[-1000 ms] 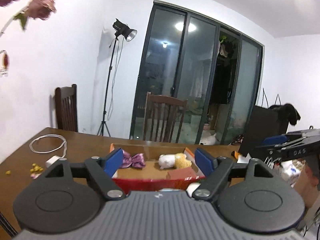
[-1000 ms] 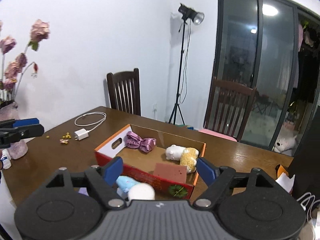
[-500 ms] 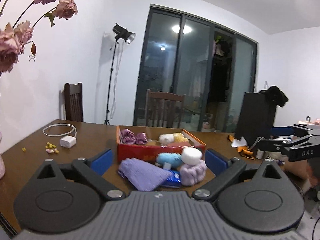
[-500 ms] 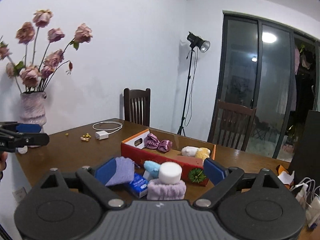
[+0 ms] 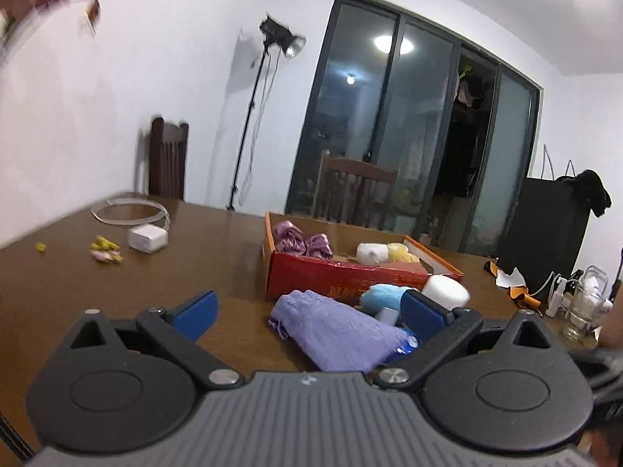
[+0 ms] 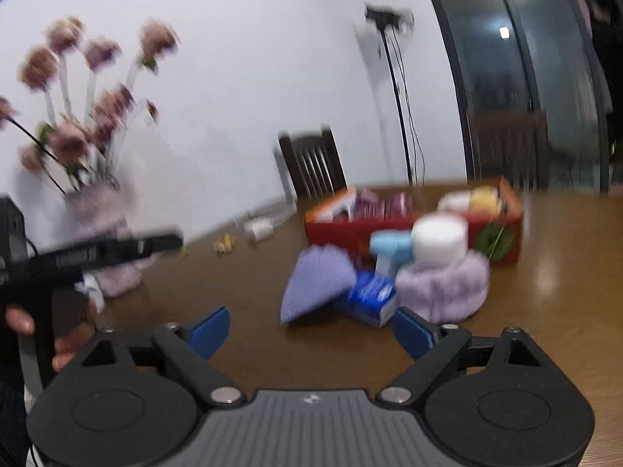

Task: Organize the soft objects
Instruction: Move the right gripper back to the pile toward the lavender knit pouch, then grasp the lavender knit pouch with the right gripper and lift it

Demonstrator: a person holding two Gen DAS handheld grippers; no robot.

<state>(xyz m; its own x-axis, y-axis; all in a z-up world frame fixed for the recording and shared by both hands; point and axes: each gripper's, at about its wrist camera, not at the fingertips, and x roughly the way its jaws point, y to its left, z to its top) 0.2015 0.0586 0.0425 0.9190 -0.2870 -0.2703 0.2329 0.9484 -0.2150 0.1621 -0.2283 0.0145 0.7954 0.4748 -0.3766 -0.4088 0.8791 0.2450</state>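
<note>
A red cardboard box (image 5: 342, 272) stands on the brown table (image 5: 218, 257) and holds purple scrunchies (image 5: 300, 239) and a white and yellow plush (image 5: 372, 253). In front of it lie a purple cloth (image 5: 335, 334), a blue soft toy (image 5: 383, 296), a white foam cylinder (image 5: 446, 292) and a blue packet (image 6: 370, 297). A lilac fluffy band (image 6: 444, 288) sits under the cylinder. My left gripper (image 5: 309, 313) is wide open, low, with the cloth just ahead between its fingers, untouched. My right gripper (image 6: 311, 332) is closing, nothing between its jaws, short of the pile.
A white charger (image 5: 148, 238) with its cable and small yellow bits (image 5: 105, 253) lie at the far left. A vase of pink flowers (image 6: 101, 241) stands left, behind the hand-held left gripper (image 6: 117, 253). Glass and clutter (image 5: 580, 311) crowd the right edge. Chairs stand behind the table.
Both grippers have sunk toward the table, from looking down into the box to facing the pile low. The left jaws spread wider. The right view is now blurred.
</note>
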